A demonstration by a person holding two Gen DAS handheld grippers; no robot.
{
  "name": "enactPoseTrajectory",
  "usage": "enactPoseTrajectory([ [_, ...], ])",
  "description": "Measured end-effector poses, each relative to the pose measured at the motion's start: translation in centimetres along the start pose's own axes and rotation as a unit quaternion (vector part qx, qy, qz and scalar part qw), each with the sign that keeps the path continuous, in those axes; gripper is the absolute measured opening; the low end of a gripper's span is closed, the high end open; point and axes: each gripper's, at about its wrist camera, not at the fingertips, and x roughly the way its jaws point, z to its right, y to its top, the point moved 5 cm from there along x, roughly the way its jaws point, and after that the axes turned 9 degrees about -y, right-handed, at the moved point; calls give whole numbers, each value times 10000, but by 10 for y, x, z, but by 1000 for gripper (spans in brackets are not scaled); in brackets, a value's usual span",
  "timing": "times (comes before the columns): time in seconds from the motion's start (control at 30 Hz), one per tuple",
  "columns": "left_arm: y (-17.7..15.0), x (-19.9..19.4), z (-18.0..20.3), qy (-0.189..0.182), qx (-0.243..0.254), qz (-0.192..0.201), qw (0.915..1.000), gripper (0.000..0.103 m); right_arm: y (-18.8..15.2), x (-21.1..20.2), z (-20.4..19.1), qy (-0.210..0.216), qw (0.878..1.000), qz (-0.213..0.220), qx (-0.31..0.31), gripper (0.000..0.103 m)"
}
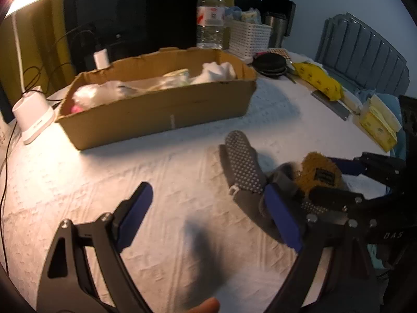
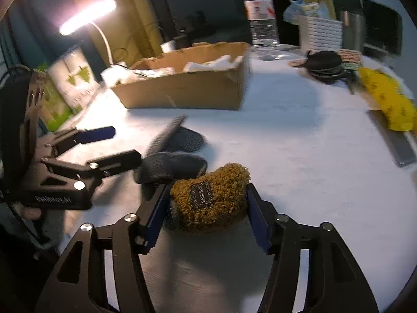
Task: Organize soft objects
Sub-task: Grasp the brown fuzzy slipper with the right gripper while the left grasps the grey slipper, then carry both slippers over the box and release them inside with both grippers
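A fuzzy brown slipper sock (image 2: 211,198) with a dark label lies on the white tablecloth between my right gripper's (image 2: 208,214) open blue pads, which touch its sides. It also shows in the left wrist view (image 1: 319,174). A grey sock with white grip dots (image 1: 242,164) lies beside it and shows in the right wrist view (image 2: 174,168). My left gripper (image 1: 208,214) is open wide and empty, its right pad against the grey sock. A cardboard box (image 1: 161,109) holds white soft items.
A desk lamp base (image 1: 32,120) stands left of the box. A water bottle (image 1: 210,15), a white basket (image 1: 250,37) and black round pads (image 1: 269,62) are behind it. Yellow packets (image 1: 320,80) lie at the right edge.
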Motion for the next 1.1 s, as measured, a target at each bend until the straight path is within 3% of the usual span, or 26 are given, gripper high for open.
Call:
enactPoseTrajectory([
  [0.07,3,2,7,-66,60,7,10000,89,-2,-5,12,-76,9999,89,89,70],
  [0.27,10,18,28,-199,283,-136,9993,89,-5,-13,34,-195,9990,215,342,70],
  [0.37,9,30,33,-226,337,-290,9988,89,-5,-13,44,-530,9976,220,375,71],
  [0.47,6,42,35,-155,391,-442,9981,89,-6,-15,53,-273,9977,144,601,70],
  [0.57,3,47,32,-320,221,-523,9979,86,-7,-11,48,-85,9978,49,655,70],
  [0.63,2,46,32,-456,183,-543,9973,78,-6,-3,43,15,9973,-4,734,70],
  [0.7,0,43,39,-614,260,-558,9962,59,-6,5,34,179,9968,-68,774,68],
  [0.8,-1,41,48,-783,387,-539,9947,41,-4,10,22,409,9958,-113,815,40],
  [0.9,-1,37,50,-962,329,-497,9936,33,0,3,21,342,9965,-22,760,37],
  [1.1,5,18,40,-935,273,-275,9949,32,12,-26,38,-64,9958,368,837,37],
])
